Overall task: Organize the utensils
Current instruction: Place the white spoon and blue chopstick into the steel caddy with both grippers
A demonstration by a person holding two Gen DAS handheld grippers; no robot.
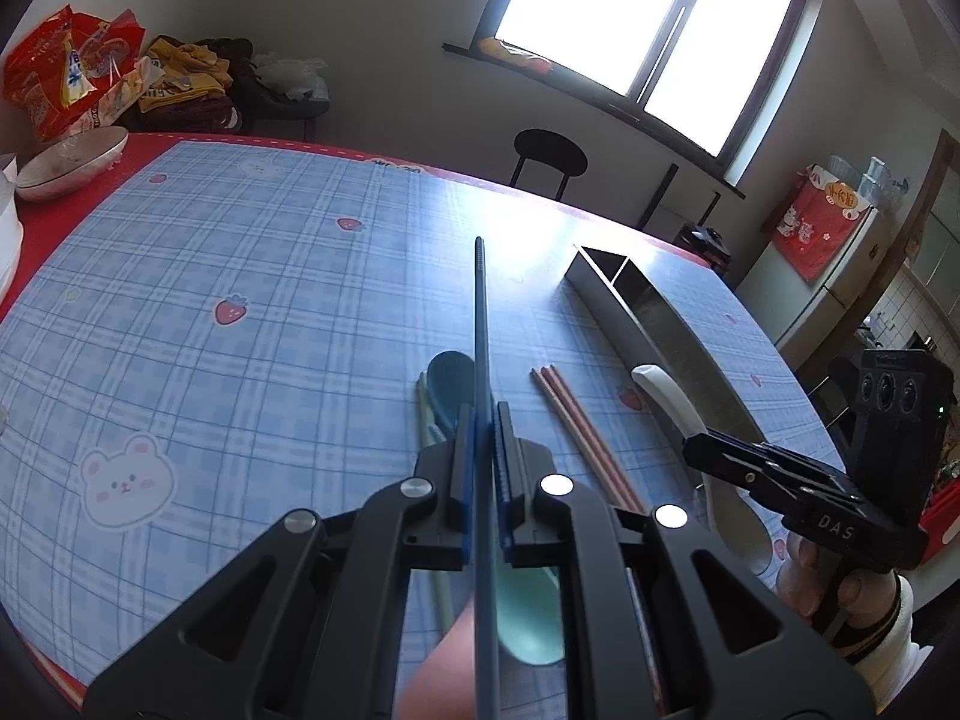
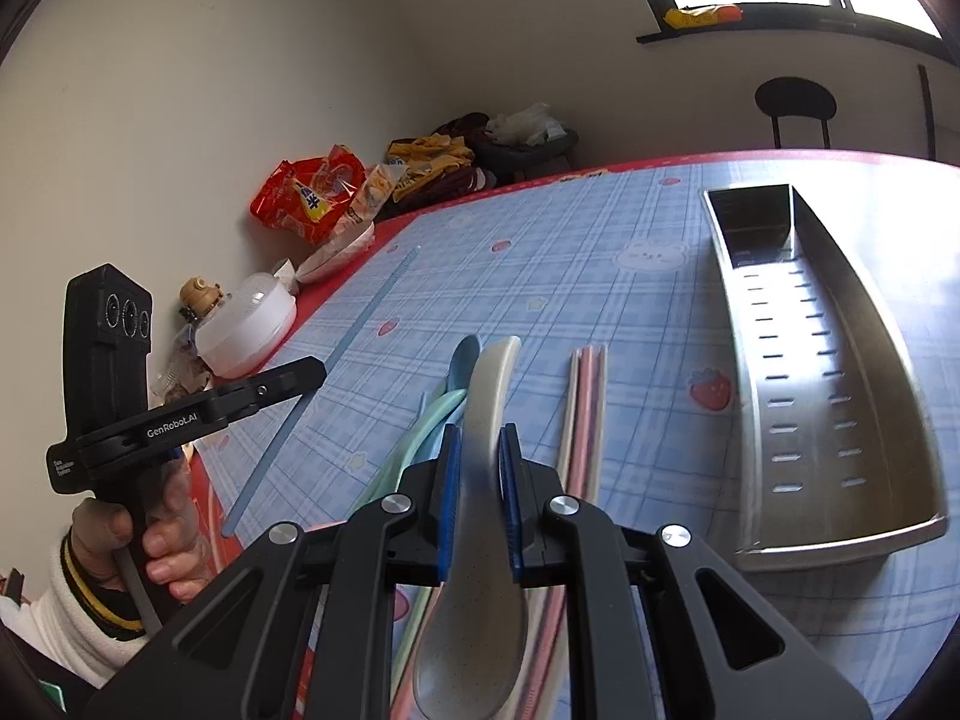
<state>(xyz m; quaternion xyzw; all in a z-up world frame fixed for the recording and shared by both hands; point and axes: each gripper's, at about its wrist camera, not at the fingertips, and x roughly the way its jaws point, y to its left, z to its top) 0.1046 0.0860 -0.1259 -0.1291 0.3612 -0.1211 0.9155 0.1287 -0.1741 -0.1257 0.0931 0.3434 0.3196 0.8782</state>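
My left gripper (image 1: 482,420) is shut on a long blue chopstick (image 1: 480,312), held above the blue checked tablecloth and pointing away. Under it lie a blue spoon (image 1: 449,373), a green spoon (image 1: 531,618) and a pair of pink chopsticks (image 1: 576,432). My right gripper (image 2: 482,444) is shut on the handle of a white spoon (image 2: 471,642), lifted over the pink chopsticks (image 2: 585,408) and green spoon (image 2: 420,432). A steel utensil tray (image 2: 840,531) with a slotted floor and a divider lies to the right. The left gripper (image 2: 309,373) with the blue chopstick (image 2: 360,324) shows at the left.
Red snack bags (image 2: 309,195), a bowl (image 1: 72,159) and a white lidded container (image 2: 246,324) crowd the far left table edge. A black chair (image 1: 549,159) stands beyond the table under the window. A person's hand (image 2: 162,534) in a white sleeve holds the left gripper.
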